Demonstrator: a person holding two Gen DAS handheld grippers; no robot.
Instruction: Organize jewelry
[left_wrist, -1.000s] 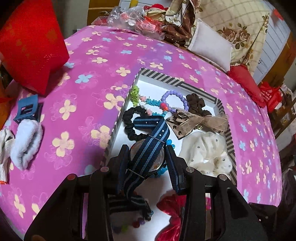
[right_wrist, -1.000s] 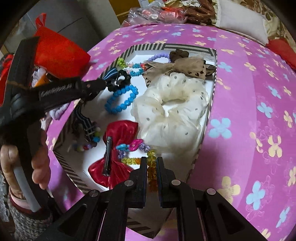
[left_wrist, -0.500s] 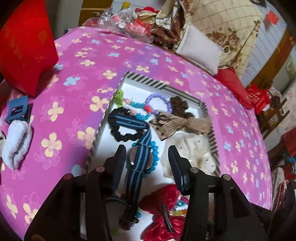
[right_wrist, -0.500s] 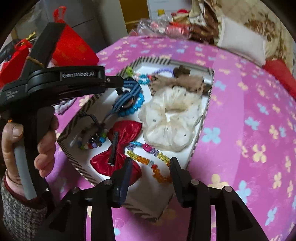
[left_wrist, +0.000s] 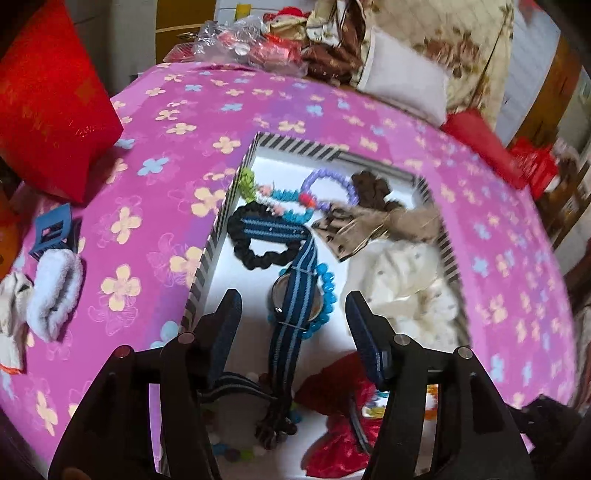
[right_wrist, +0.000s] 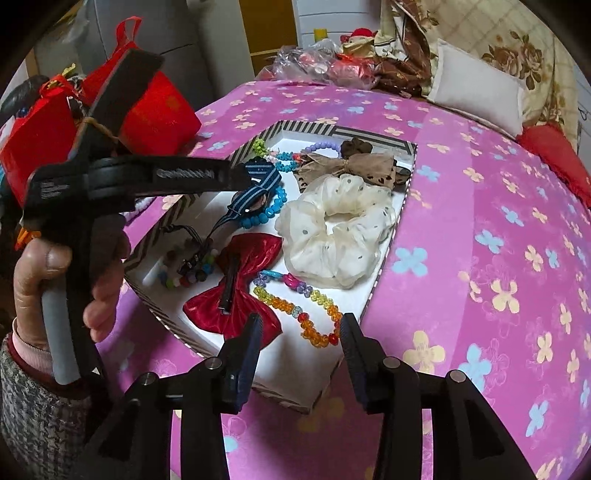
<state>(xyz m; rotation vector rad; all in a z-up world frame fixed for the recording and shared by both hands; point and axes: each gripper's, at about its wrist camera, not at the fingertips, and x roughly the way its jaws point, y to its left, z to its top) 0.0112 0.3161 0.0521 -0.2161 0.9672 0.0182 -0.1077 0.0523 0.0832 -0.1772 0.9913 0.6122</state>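
A striped-rim white tray (left_wrist: 216, 229) (right_wrist: 391, 236) holds the jewelry. A watch with a blue striped strap (left_wrist: 295, 295) (right_wrist: 251, 194) lies in it over a blue bead bracelet (left_wrist: 327, 291) and a black scrunchie (left_wrist: 258, 254). My left gripper (left_wrist: 293, 304) is open and empty just above the watch. My right gripper (right_wrist: 301, 330) is open and empty above a multicolour bead bracelet (right_wrist: 295, 302) at the tray's near end. A red bow clip (right_wrist: 236, 284), a cream scrunchie (right_wrist: 336, 229) and a tan bow (right_wrist: 351, 166) also lie in the tray.
The tray sits on a pink flowered cloth (left_wrist: 147, 206). A red bag (left_wrist: 48, 103), a blue claw clip (left_wrist: 51, 230) and a white fluffy scrunchie (left_wrist: 55, 291) lie left of the tray. Pillows and plastic bags (left_wrist: 402, 85) crowd the far edge.
My left gripper opened, let the watch go into the tray and drew back. My right gripper opened, released the multicolour bead bracelet and pulled back.
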